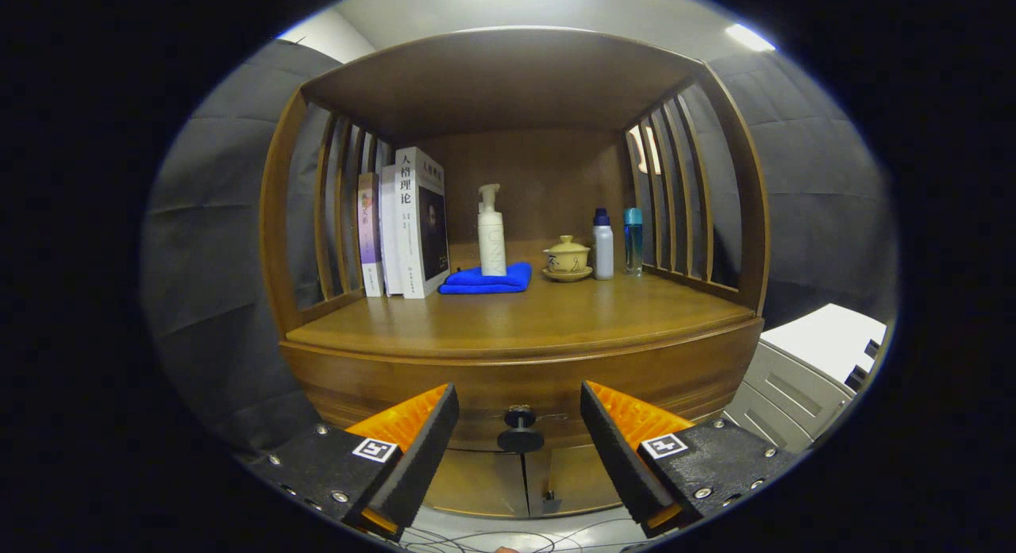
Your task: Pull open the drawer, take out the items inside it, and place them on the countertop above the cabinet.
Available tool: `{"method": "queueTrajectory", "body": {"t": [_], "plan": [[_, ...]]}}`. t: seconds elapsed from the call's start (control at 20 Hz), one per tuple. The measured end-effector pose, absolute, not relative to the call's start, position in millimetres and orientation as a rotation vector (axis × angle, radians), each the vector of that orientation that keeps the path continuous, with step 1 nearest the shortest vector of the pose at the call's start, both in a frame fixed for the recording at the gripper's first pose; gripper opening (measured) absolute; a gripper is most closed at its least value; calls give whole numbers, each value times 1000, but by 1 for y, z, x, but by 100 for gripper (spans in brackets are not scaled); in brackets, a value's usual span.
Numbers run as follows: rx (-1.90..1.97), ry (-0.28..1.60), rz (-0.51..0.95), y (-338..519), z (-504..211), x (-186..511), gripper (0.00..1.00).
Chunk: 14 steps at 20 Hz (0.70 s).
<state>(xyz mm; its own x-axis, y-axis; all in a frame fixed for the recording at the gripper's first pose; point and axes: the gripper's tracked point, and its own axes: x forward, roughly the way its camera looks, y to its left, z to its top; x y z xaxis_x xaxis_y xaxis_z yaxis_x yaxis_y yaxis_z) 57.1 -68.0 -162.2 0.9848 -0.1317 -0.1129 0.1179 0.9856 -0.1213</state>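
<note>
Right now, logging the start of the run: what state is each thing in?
Wooden cabinet drawer: shut.
Black drawer knob: between the fingers, untouched.
Hand-held gripper: open.
Yellow lidded teacup: lid on.
White pump bottle: upright on folded blue cloth.
Books: standing.

Wooden drawer (pixel 520 386) closed under the countertop (pixel 516 319), its dark knob (pixel 520 431) apparently untouched

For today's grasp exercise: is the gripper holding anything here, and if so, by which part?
Nothing is held. The gripper is open, its fingers apart on either side of the drawer knob, not touching it; the drawer looks closed.
</note>
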Motion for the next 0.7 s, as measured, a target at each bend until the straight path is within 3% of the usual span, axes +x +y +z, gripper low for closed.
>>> {"method": "queueTrajectory", "body": {"t": [0.5,0.7], "plan": [[-173,217,-101,-71,-212,80,95],[-208,219,-136,-79,-215,82,83]]}}
